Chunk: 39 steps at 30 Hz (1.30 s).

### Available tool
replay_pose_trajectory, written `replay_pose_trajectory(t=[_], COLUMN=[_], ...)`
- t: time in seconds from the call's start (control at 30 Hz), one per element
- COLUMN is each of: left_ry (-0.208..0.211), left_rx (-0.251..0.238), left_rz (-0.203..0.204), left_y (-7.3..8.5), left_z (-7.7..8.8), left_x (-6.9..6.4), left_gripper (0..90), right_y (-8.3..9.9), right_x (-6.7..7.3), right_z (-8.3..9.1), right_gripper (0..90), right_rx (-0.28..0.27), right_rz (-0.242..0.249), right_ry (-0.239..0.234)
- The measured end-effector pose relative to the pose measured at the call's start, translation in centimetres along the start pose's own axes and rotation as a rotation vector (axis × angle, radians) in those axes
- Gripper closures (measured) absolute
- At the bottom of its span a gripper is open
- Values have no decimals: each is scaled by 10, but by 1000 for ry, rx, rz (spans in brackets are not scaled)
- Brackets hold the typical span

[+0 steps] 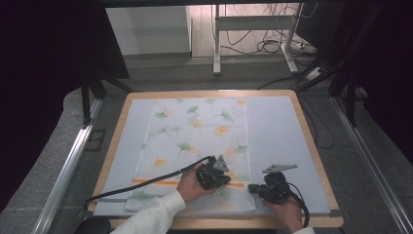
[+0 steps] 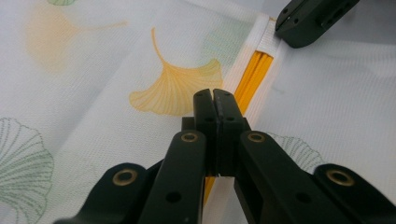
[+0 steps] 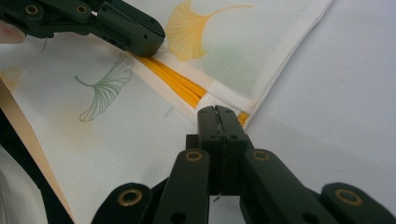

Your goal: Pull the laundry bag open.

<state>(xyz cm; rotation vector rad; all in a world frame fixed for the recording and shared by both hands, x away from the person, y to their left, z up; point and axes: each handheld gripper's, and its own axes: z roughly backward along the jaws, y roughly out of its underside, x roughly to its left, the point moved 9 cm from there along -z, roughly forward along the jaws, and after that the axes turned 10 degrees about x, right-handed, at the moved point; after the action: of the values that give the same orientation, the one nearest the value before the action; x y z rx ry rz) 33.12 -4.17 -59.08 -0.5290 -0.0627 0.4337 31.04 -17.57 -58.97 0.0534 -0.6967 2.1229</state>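
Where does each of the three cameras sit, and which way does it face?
High view: above the near edge, looking forward and down on the table and cloth; forearms and both grippers show.
Left gripper view: along its shut left gripper at the orange stripe.
Right gripper view: along its shut right gripper at the cloth's edge.
Both gripper views share the stripe.

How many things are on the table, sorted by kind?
Leaf-print cloth: 1
Pale blue mat under it: 1
Grippers, left gripper and right gripper, both resting with jaws shut on the cloth's orange stripe: 2
Total: 4
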Motion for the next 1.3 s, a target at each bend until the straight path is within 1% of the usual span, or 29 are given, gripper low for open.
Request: replay_pose_trajectory(t=[0.13, 0.47, 0.53, 0.6, 0.63, 0.7, 0.73, 0.8, 0.97, 1.07, 1.1, 1.23, 1.3], left_ry=[-8, -8, 4, 19, 24, 22, 23, 13, 6, -5, -6, -18, -15], left_rx=[1, 6, -4, -5, -9, -10, -5, -2, 3, 9, 8, 13, 13], left_rz=[-5, -2, 12, 32, 37, 37, 40, 33, 28, 17, 20, 11, 17], left_y=[1, 2, 3, 5, 6, 7, 9, 9, 10, 11, 12, 13, 14], left_z=[1, 1, 1, 2, 2, 3, 4, 4, 5, 6, 6, 7, 7], left_x=[0, 1, 2, 3, 4, 5, 6, 6, 6, 6, 6, 6, 6], left_gripper=[900, 900, 900, 900, 900, 900, 900, 900, 900, 900, 900, 900, 900], right_y=[0, 0, 0, 0, 0, 0, 0, 0, 0, 0, 0, 0, 0], right_x=[0, 0, 0, 0, 0, 0, 0, 0, 0, 0, 0, 0, 0], right_z=[0, 0, 0, 0, 0, 0, 0, 0, 0, 0, 0, 0, 0], right_gripper=[896, 896, 896, 896, 896, 896, 896, 896, 896, 896, 896, 896, 896], right_rx=[1, 1, 0, 0, 0, 0, 0, 0, 0, 0, 0, 0, 0], right_rz=[2, 1, 0, 1, 2, 1, 1, 0, -1, 0, 0, 0, -1], right_ry=[1, 1, 1, 1, 1, 0, 0, 1, 1, 0, 0, 1, 1])
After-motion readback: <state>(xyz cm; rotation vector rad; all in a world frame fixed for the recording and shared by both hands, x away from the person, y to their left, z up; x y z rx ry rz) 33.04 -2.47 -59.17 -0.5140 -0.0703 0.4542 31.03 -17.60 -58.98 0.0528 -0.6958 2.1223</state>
